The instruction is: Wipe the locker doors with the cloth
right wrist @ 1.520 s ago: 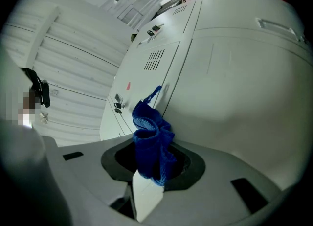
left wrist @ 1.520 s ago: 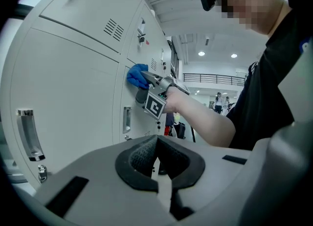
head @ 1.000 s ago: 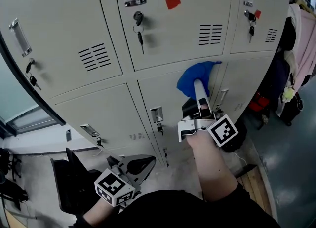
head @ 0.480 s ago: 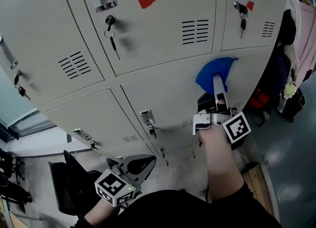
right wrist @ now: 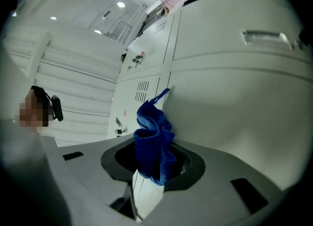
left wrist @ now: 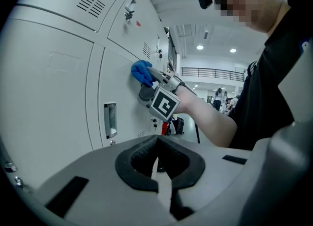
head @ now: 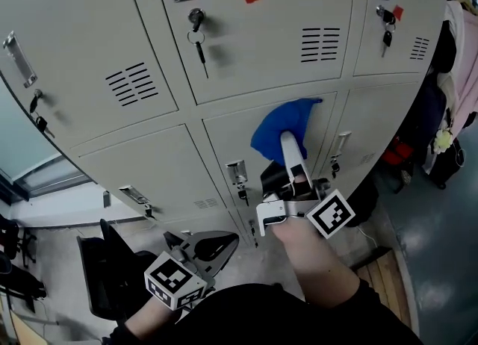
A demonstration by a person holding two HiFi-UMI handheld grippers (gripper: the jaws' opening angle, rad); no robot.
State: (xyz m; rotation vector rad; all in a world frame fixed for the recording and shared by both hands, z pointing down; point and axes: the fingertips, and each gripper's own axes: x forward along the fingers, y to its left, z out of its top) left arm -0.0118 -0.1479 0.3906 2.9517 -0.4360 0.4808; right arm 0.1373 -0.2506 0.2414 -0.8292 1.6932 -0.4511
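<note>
The right gripper (right wrist: 152, 173) has its jaws clamped on the lower end of the blue cloth (right wrist: 152, 139), which rises from between them in a loose, bunched fold. The grip takes only the bottom of the bundle, so a firm stroke could drag the fabric out of the jaws. The free upper flap could also fold back, leaving the hard finger to scrape the paint instead. A sweep to the left risks snagging the recessed handle (head: 237, 173) just beside the wiping path.

From the head view, the cloth (head: 279, 127) sits beyond the tip of the right gripper (head: 287, 142), pressed flat against the upper part of a lower-row locker door (head: 224, 138), with 1 corner trailing toward the seam on the right. It covers only a small patch of that panel. Most of the door looks yet to be covered, in my judgement.

The left gripper (left wrist: 157, 169) is closed with nothing between its pads, and in the head view the left gripper (head: 208, 249) hangs low near the person's body, well apart from the lockers. Above, a key (head: 199, 37) dangles from an upper door's lock.
</note>
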